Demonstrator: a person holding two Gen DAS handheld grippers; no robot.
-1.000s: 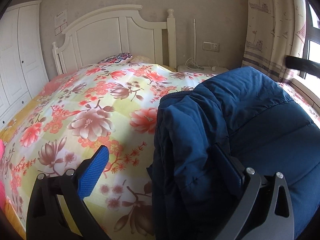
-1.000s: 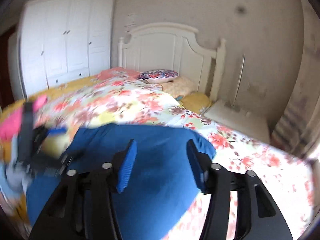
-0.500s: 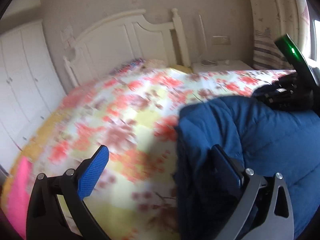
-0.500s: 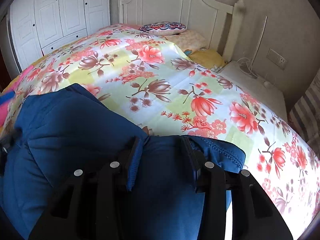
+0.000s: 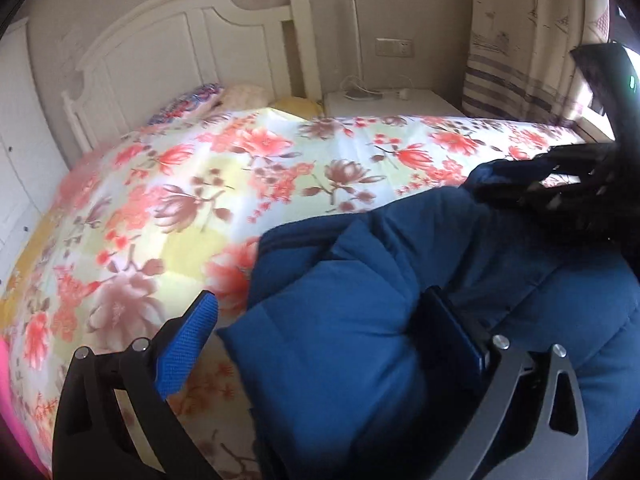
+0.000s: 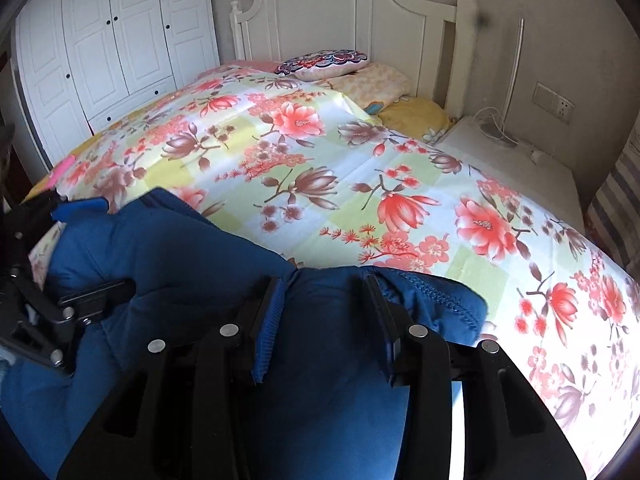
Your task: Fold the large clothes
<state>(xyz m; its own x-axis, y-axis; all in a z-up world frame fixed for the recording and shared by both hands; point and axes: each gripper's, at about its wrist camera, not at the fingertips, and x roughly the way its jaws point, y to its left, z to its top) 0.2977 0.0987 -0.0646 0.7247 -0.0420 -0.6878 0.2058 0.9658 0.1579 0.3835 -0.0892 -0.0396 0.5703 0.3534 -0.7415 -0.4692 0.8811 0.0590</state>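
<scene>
Wardrobe [image 6: 112, 40] doors stand at your far left, white and shut, with a white headboard [image 6: 340, 12] beside them. Between the two runs the bed, under a floral quilt [image 6: 304, 168] that fills most of both views. At its head lie a patterned cushion [image 6: 324, 60], a pale pillow [image 6: 372, 80] and a yellow one [image 6: 416, 114], all partly tucked behind the quilt's edge.

Your blue padded jacket [image 5: 360, 328] lies bunched on the near side of the bed, on top of the quilt. Your left tongs [image 5: 320, 332] stand wide apart: the left pad [image 5: 188, 344] is clear over the quilt, the right pad is against a thick fold of the jacket, so nothing is clamped. Your right tongs [image 6: 324, 320] are narrowed on a fold of the jacket near its stitched hem [image 6: 436, 292], with cloth filling the gap between the pads.

Further right, a white nightstand [image 6: 512, 160] sits beside the bed, carrying a thin upright lamp stem [image 6: 514, 64] and loose white cable. A wall socket [image 6: 554, 102] is above it, and a striped curtain [image 5: 516, 60] hangs at the far right.

Much of the jacket is cut off by the lower frame edges and by the black tong frames, so you cannot tell its sleeves or collar. A pink thing [image 5: 16, 400] at the left-view edge is too cropped to name.
</scene>
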